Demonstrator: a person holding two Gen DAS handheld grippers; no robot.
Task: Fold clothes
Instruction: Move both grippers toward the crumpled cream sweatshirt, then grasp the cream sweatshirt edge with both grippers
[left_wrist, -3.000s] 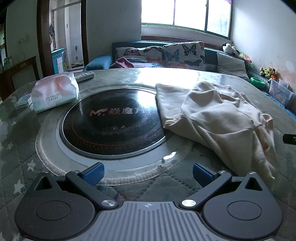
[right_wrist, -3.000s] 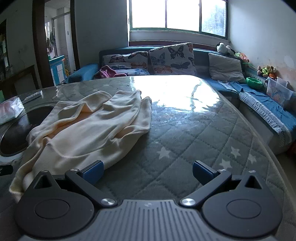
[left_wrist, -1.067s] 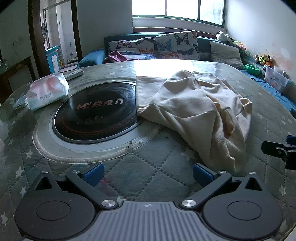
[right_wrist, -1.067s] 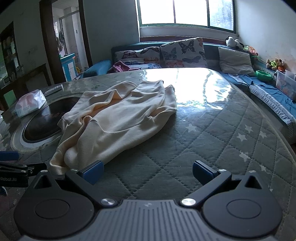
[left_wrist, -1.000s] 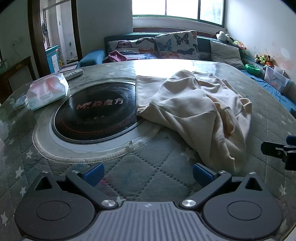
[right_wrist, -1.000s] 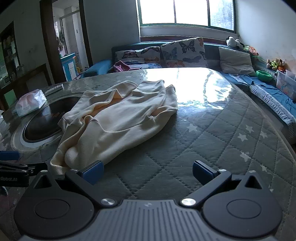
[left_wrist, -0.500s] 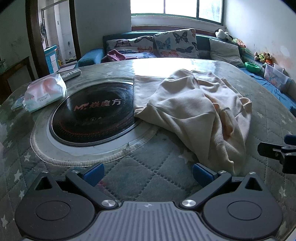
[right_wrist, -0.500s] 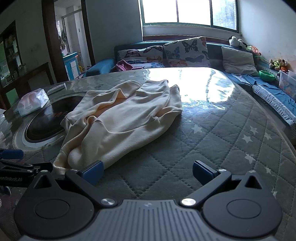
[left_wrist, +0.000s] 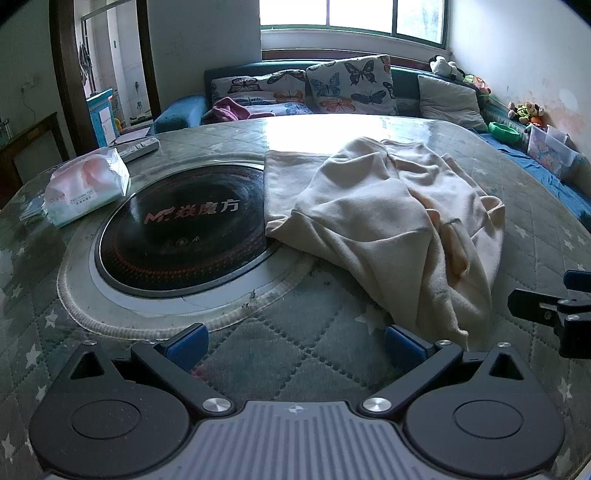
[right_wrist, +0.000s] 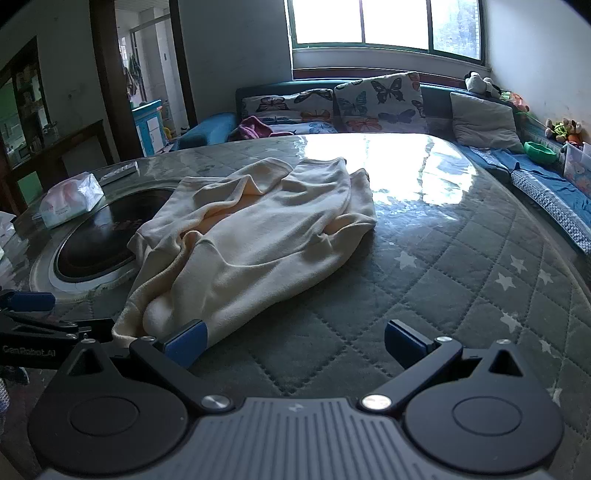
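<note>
1. The black left gripper with blue finger pads (left_wrist: 293, 341) has its jaws spread wide, holding nothing.
2. The matching black right gripper (right_wrist: 293, 341), just to its right, is likewise spread and empty.

My left gripper (left_wrist: 295, 341) had black arms, blue pads, silver screws. My right gripper (right_wrist: 295, 341) matched; both bodies were ribbed grey.

- The black cooktop (left_wrist: 181, 236) is showing a pale logo reading "M" followed by the Chinese characters "焱魔方", with tiny symbols below that are too small to read.
- The left gripper (right_wrist: 40, 338), seen from the right wrist, is bearing "GenRobot_AI".
- The tissue pack (left_wrist: 86, 186) is carrying small print, unreadable.
</note>
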